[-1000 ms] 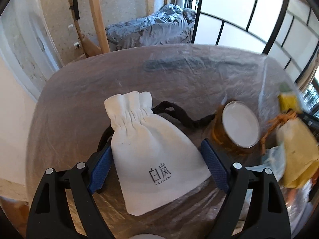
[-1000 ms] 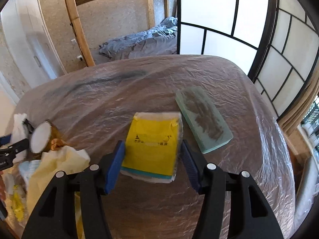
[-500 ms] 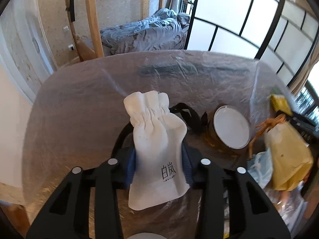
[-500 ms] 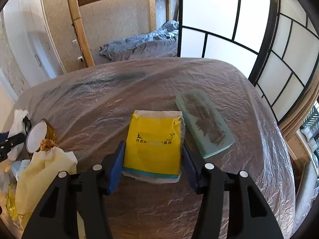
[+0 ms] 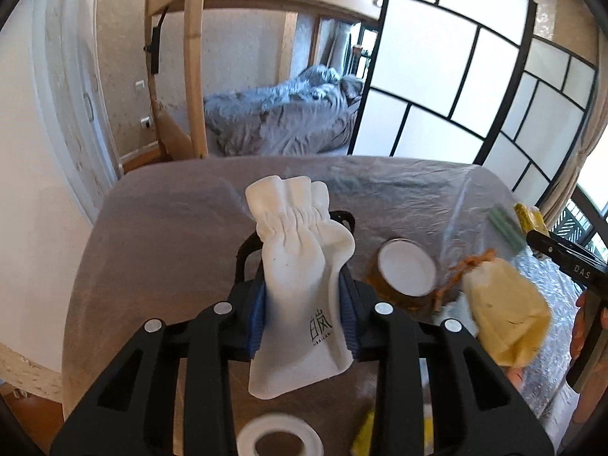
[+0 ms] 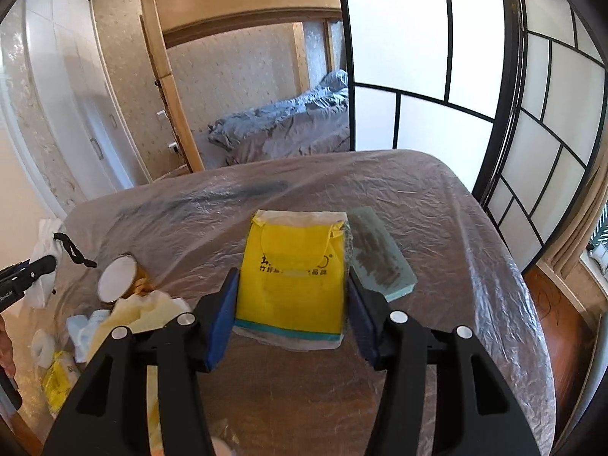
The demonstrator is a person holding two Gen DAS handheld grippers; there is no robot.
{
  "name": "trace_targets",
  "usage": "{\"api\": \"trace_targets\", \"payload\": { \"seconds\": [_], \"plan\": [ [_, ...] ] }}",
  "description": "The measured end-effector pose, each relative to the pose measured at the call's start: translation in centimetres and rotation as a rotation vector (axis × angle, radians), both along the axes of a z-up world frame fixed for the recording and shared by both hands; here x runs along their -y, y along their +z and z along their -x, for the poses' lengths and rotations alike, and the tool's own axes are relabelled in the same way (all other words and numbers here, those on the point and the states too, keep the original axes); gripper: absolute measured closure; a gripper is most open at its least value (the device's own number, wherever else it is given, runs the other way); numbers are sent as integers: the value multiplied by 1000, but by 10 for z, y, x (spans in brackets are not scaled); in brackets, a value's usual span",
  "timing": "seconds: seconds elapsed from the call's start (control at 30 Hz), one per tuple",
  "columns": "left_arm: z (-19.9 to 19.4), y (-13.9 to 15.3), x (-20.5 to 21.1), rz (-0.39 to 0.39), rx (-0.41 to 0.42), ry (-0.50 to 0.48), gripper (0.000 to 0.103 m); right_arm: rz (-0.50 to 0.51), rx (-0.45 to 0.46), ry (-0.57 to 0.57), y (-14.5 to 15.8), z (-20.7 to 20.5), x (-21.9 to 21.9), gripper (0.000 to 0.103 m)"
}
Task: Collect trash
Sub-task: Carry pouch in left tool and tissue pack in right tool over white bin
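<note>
Left wrist view: left gripper (image 5: 302, 313), jaws clamped on white drawstring pouch (image 5: 300, 285), lifted above desk (image 5: 159, 228). Right gripper (image 6: 290, 315), jaws pinching yellow packet (image 6: 290, 281).

- Two grippers: the left gripper (image 5: 304, 309) and the right gripper (image 6: 290, 313).
- One white drawstring pouch (image 5: 300, 288).
- One yellow packet (image 6: 290, 285).
- One green flat pack (image 6: 380, 262).
- One round tin with a white lid (image 5: 406, 271).
- One pale yellow bag (image 5: 505, 319).
- One roll of white tape (image 6: 41, 345).
- One table under plastic sheet (image 6: 437, 228).
- One bed (image 5: 281, 114).
</note>
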State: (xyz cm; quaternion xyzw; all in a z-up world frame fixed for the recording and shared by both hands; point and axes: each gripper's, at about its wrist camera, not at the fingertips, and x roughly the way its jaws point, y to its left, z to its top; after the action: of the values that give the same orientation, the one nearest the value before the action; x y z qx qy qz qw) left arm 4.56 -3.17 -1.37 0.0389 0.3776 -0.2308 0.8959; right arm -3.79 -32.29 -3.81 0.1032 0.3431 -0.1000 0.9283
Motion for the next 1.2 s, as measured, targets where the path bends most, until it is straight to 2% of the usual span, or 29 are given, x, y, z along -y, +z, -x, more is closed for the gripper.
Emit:
{"api": "trace_targets", "payload": {
  "seconds": [0.17, 0.3, 0.4, 0.57, 0.73, 0.93, 1.2],
  "plan": [
    [36, 16, -2, 16, 69, -11, 68, 14, 59, 49, 15, 41, -15, 50],
    [73, 27, -6, 56, 115, -48, 68, 4, 126, 139, 29, 93, -35, 50],
    [113, 31, -8, 63, 166, -92, 68, -3, 156, 210, 32, 129, -51, 50],
    [185, 25, -8, 96, 191, -204, 68, -53, 168, 345, 22, 189, -75, 50],
    [234, -2, -5, 111, 139, -265, 68, -88, 114, 410, -6, 224, -93, 50],
    [272, -46, 6, 78, 88, -246, 68, -97, 39, 423, -45, 250, -113, 50],
    [292, -107, 16, 20, -7, -225, 68, -56, -64, 388, -105, 263, -132, 50]
  ]
}}
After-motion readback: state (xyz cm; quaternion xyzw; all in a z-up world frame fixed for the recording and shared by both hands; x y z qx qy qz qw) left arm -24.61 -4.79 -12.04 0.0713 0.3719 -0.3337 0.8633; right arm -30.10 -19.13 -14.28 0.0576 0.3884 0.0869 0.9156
